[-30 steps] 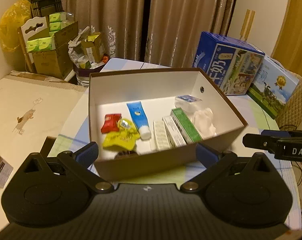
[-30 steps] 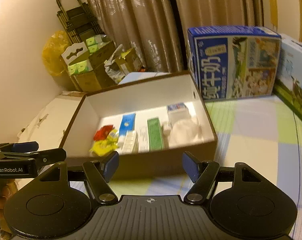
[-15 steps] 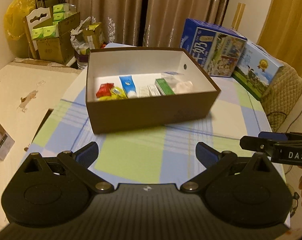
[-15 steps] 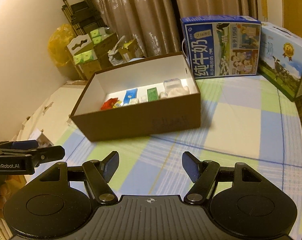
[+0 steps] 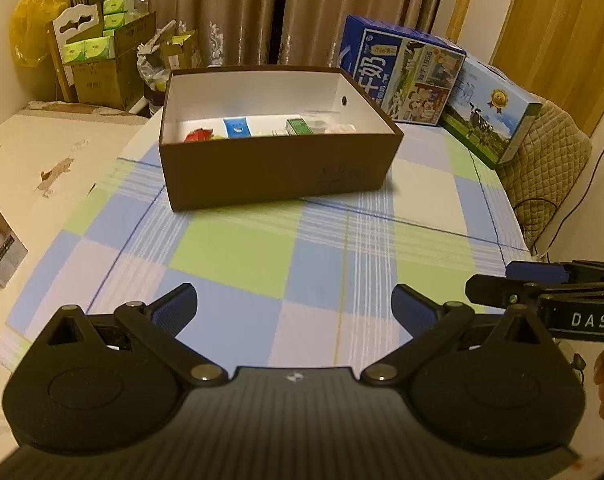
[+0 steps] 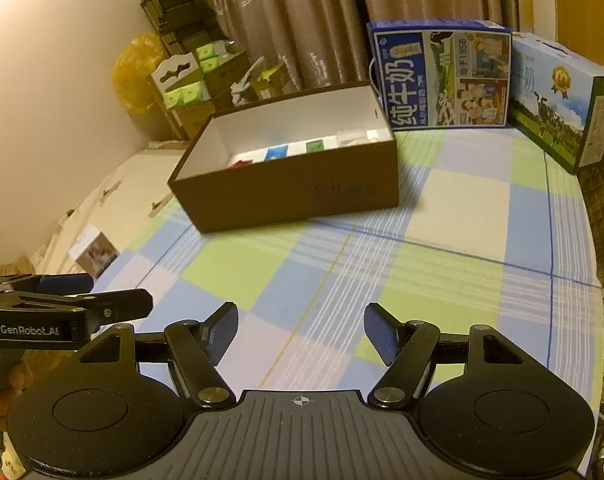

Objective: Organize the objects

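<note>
You held the left gripper [image 5: 293, 307] and right gripper [image 6: 300, 332] open and empty, near of the brown cardboard box [image 5: 277, 176] on the checked tablecloth [image 5: 261, 256].

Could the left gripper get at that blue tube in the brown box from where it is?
Probably yes: the left gripper is open, the box has no lid, and only bare tablecloth lies between. It must clear the near wall to reach the blue tube.
</note>
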`<state>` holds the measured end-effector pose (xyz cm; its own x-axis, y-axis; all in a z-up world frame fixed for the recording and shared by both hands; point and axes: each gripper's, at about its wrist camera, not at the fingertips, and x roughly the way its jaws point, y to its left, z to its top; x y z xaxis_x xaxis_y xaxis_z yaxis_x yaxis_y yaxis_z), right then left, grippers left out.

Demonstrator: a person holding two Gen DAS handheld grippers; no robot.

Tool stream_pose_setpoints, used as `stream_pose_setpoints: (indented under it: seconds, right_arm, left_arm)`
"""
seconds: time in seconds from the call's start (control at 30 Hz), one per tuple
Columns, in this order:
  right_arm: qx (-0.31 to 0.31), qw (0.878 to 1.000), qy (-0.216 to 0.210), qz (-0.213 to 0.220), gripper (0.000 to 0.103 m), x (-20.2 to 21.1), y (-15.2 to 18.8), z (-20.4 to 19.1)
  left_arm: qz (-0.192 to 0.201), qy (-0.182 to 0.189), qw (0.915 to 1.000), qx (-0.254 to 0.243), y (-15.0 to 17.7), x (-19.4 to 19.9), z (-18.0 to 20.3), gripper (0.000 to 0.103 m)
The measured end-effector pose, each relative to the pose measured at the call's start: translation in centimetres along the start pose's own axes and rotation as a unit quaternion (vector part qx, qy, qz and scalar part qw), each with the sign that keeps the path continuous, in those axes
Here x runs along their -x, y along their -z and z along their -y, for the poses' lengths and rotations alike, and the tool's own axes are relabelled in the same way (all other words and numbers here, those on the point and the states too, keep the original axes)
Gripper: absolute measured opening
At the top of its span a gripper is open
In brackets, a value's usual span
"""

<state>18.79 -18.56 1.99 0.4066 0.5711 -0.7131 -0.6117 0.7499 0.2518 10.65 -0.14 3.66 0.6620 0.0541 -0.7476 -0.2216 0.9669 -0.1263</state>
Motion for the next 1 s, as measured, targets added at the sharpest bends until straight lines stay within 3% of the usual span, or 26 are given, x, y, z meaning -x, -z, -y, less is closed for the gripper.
stream_pose_setpoints:
  seconds: [1.0]
  right_arm:
    - [0.009,1.0,-0.005,-0.007,0.067,2.4,3.2,-0.6]
  left_arm:
    - [0.001,-0.016,0.9999,0.004,4.0,3.0,1.3,0.102]
